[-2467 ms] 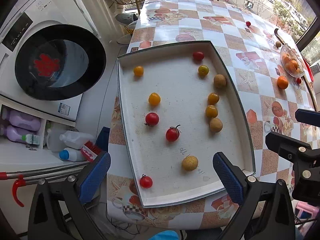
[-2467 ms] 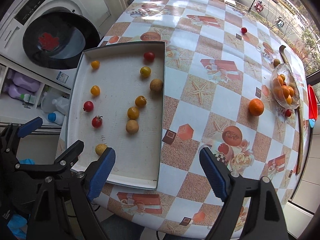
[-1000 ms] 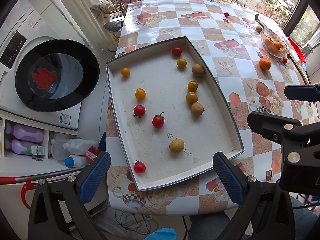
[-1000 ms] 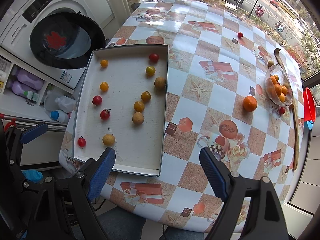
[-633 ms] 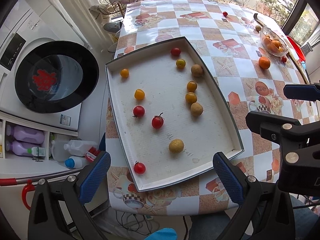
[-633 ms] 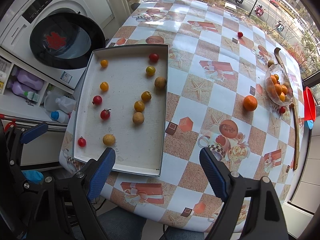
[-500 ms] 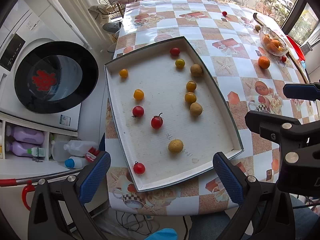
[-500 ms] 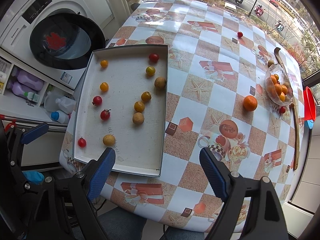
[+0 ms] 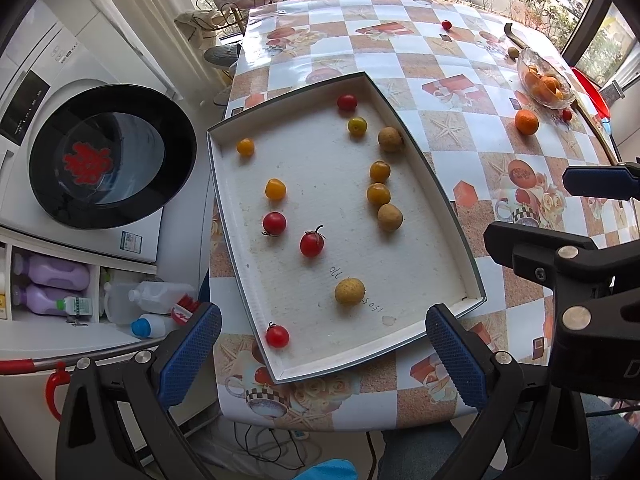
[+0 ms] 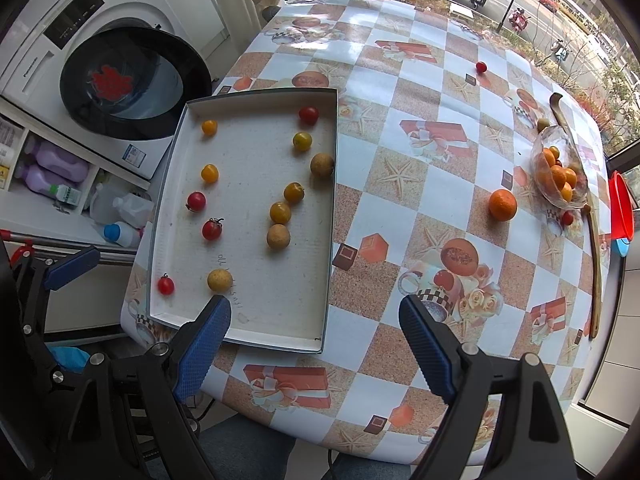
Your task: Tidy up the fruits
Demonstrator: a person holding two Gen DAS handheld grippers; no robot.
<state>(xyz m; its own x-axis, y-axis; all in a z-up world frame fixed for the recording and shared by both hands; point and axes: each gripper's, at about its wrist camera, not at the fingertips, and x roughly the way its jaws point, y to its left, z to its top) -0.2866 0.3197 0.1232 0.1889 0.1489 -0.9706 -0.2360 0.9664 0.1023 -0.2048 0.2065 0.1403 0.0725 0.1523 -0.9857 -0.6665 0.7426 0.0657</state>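
On the checked tablecloth (image 10: 404, 92), near its left edge, lies the shallow white tray (image 9: 464, 240) with the small fruits scattered loose inside: four red cherry tomatoes, among them one in the near left corner (image 9: 277, 336) and one with a curled stalk (image 9: 311, 243), several yellow-orange tomatoes such as the one at mid-left (image 9: 275, 189), and three tan round fruits, the nearest (image 9: 349, 291) lying beside handwritten marks on the tray floor that I cannot read. Compared with 2.5 s ago, the tray sits smaller and further down both views, with more table showing beyond it, while the fruits keep the same places; since half a second ago almost nothing has shifted. The left gripper (image 9: 320, 354) and the right gripper (image 10: 316, 342) both hang above the near table edge, blue pads spread wide, gripping nothing. Far across the table stands a glass bowl of oranges (image 10: 576, 200), with a single orange (image 10: 502, 205) just beside it and a lone red tomato (image 10: 481, 67) well apart. Left of the table is a white washing machine (image 10: 72, 12); its small brand lettering is hard to read. Below it stand purple bottles (image 9: 48, 280). Parked scooters show outside the window.
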